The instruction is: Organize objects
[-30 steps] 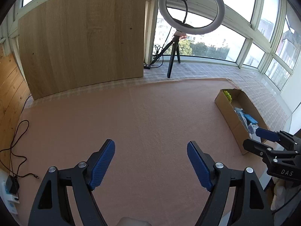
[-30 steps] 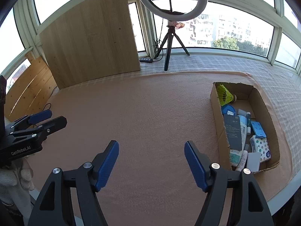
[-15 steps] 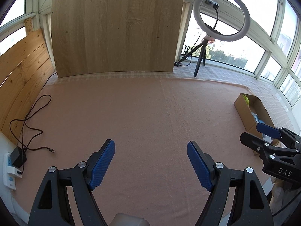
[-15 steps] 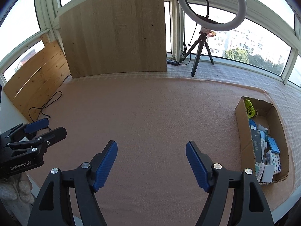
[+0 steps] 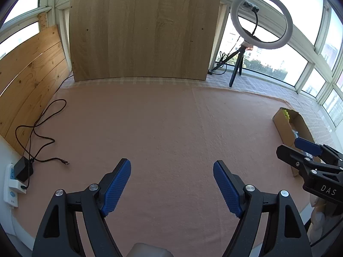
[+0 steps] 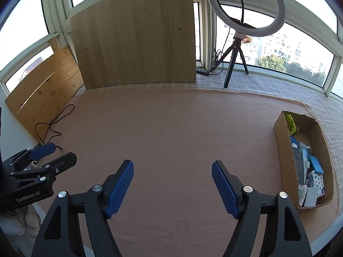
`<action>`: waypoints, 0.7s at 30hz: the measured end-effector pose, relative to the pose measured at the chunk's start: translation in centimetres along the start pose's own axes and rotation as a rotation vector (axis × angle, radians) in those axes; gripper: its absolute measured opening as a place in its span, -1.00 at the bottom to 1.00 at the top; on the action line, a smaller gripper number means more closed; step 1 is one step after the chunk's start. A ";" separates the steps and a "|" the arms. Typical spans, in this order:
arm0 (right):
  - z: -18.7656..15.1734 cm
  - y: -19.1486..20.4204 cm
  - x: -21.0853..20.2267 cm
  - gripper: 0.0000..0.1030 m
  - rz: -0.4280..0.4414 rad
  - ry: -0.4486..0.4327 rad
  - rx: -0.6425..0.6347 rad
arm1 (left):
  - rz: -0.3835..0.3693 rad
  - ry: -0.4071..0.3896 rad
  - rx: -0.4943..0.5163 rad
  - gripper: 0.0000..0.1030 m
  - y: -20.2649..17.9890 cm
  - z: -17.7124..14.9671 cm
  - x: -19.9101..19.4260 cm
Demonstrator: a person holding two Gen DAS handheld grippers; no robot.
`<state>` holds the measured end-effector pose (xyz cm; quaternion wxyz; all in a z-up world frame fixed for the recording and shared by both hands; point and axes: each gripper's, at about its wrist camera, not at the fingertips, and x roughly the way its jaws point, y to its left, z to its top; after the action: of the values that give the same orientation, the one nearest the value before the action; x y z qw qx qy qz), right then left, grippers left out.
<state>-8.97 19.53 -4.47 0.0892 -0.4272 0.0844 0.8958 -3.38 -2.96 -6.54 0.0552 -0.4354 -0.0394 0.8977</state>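
A cardboard box (image 6: 280,141) lies at the right edge of the pink cloth, filled with several small items: a yellow-green shuttlecock (image 6: 291,124), blue packets and white tubes. The left wrist view shows the same cardboard box (image 5: 283,130) at the far right. My left gripper (image 5: 171,169) hovers open over bare pink cloth, nothing between its blue pads. My right gripper (image 6: 172,169) is likewise open and empty above the cloth, left of the box. Each gripper also appears in the other's view: the right gripper (image 5: 300,150) and the left gripper (image 6: 51,154).
A wooden board (image 5: 141,30) leans against the back window, with a slatted wooden panel (image 5: 27,79) on the left. A ring light on a tripod (image 6: 244,8) stands at the back right. A black cable (image 5: 40,128) and a charger in a power strip (image 5: 12,180) lie at the left.
Both views have swung to the left: the box has slid toward the right edge, and the slatted panel, cable and power strip have come into sight. Both grippers stay open and empty.
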 end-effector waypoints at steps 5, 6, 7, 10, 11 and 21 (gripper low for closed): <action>0.0 0.0 0.2 0.40 -0.001 0.001 0.005 | -0.001 0.006 0.008 0.63 -0.2 0.1 0.1; 0.0 0.0 0.2 0.40 -0.001 0.003 0.006 | 0.002 0.009 0.010 0.65 -0.2 0.1 0.2; -0.1 0.0 0.2 0.40 -0.001 0.004 0.007 | 0.005 0.009 0.008 0.66 -0.2 0.1 0.2; -0.1 0.0 0.3 0.40 -0.003 0.004 0.009 | 0.004 0.010 0.008 0.66 -0.3 0.1 0.3; -0.2 -0.1 0.3 0.40 -0.003 0.006 0.010 | 0.005 0.011 0.009 0.66 -0.3 0.1 0.3; -0.3 -0.4 0.3 0.40 -0.008 0.008 0.016 | -0.002 0.020 0.023 0.66 -0.8 0.2 0.8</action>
<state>-8.84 19.84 -4.96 0.0959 -0.4304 0.0904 0.8930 -3.98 -2.03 -6.92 0.0617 -0.4436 -0.0291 0.8936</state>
